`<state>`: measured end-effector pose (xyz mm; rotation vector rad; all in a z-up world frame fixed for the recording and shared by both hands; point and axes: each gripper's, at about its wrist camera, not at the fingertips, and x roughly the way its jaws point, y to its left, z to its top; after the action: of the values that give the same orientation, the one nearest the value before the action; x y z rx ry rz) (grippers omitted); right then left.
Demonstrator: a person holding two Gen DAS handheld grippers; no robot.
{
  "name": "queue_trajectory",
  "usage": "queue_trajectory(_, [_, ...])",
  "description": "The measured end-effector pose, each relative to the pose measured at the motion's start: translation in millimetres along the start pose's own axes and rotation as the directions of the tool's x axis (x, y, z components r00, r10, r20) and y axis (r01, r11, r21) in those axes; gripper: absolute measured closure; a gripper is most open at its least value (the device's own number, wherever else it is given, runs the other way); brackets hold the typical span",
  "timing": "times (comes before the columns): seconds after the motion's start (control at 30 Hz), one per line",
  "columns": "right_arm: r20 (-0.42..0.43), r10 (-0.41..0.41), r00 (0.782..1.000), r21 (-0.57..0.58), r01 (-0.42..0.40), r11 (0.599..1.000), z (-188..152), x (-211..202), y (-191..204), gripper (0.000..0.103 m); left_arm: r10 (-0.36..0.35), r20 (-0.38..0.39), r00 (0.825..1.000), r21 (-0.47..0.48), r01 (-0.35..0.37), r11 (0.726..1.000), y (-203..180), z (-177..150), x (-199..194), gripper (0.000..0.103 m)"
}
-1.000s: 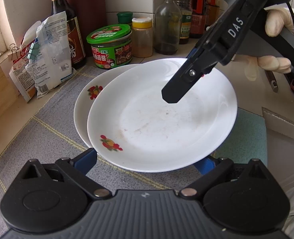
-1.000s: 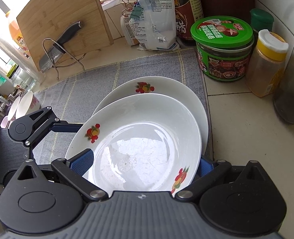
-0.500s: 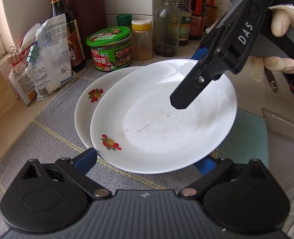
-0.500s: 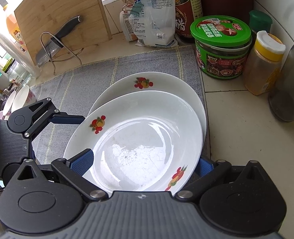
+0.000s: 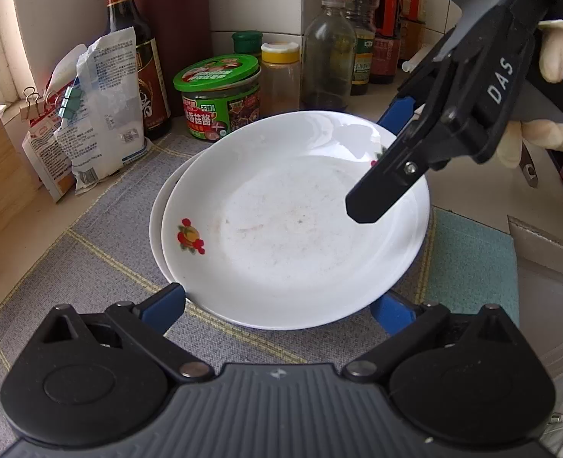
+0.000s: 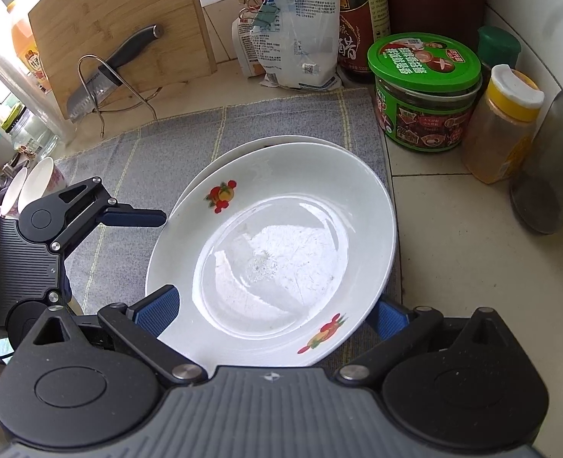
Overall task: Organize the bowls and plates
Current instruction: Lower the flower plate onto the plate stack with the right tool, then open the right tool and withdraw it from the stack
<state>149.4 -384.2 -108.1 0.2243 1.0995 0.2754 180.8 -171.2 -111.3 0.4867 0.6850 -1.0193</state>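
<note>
Two white plates stacked on a grey cloth, a gripper at each side.

Left wrist view: the left gripper (image 5: pixel 277 311) has its jaws spread wide, just opened further, straddling the near rim of the upper white ceramic plate with a red fruit motif (image 5: pixel 292 229), which lies on a matching lower plate (image 5: pixel 156 225) on the grey woven cloth (image 5: pixel 71 274) covering the bench. Right wrist view: the right gripper (image 6: pixel 271 315) straddles the opposite rim with jaws apart; whether its pads press the plate is hard to tell.
</note>
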Motion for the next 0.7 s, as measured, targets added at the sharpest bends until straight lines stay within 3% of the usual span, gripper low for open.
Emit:
queue_trajectory(0.27, [0.012,-0.033,0.999,-0.034,0.034,0.999,-5.0,0.9,6.0,0.000,0.018,0.014,1.000,-0.017,-0.018,1.000,0.3,-1.8,-1.8,0.001])
queue_trajectory(0.37, [0.027,-0.084,0.996,-0.066,0.086,0.994,-7.0,0.5,9.5,0.000,0.033,0.020,0.999,-0.020,-0.033,0.999,-0.4,-2.6,-2.9,0.001])
queue_trajectory(0.53, [0.117,-0.147,0.982,-0.143,0.163,0.976,-8.2,-10.8,17.3,0.000,0.051,0.033,0.998,-0.036,-0.049,0.998,-3.8,-6.6,-8.2,0.001])
queue_trajectory(0.7, [0.165,-0.151,0.975,-0.144,0.175,0.974,-7.2,-19.5,19.7,0.000,0.086,0.064,0.994,-0.087,-0.081,0.993,-0.3,-5.9,-20.1,0.000])
